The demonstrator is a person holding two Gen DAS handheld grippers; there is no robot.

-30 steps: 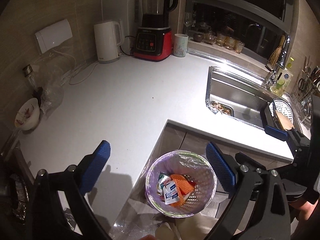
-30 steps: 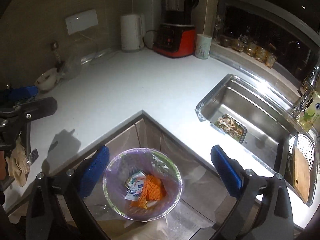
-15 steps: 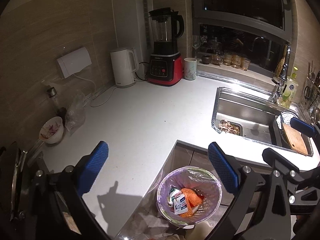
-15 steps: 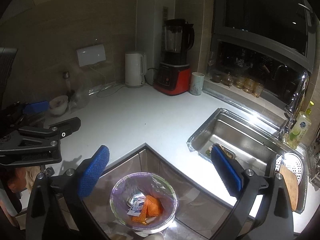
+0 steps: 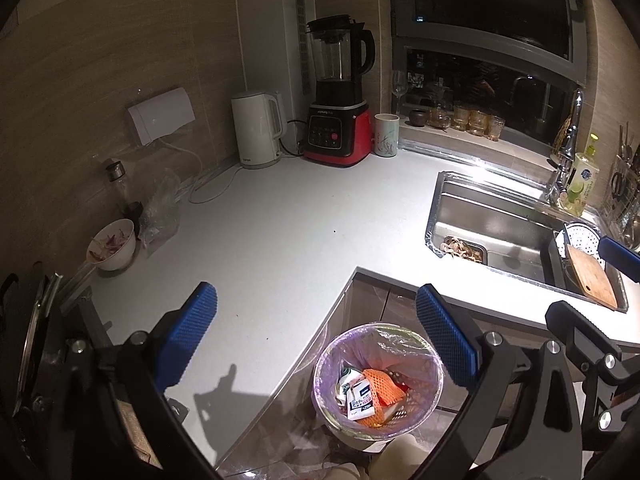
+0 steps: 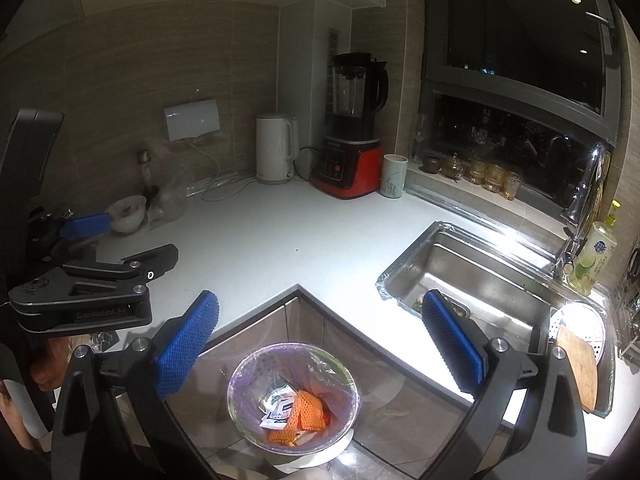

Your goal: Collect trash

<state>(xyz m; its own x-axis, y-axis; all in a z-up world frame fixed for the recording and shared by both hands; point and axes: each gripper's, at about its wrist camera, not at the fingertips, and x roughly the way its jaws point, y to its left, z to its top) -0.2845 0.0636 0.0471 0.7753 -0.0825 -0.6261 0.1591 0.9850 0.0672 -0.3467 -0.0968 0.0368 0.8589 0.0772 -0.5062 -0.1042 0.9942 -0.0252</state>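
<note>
trash (image 5: 370, 394) lies in the lined bin (image 5: 320, 376) on the floor inside the counter's (image 5: 280, 240) corner: an orange net sleeve (image 6: 306, 410) (long axis seemingly pointing toward the sink (image 6: 472, 280)) beside white packets. left gripper (image 5: 316, 340) and right gripper (image 6: 320, 344) both gape wide, empty, above the bin.

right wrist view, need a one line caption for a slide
Open right claw above the lined trash bin holding orange netting, beside the white counter.

left gripper (image 5: 316, 336) open, empty | trash bin (image 5: 378, 380) below, holding orange netting (image 5: 382, 384)
</note>
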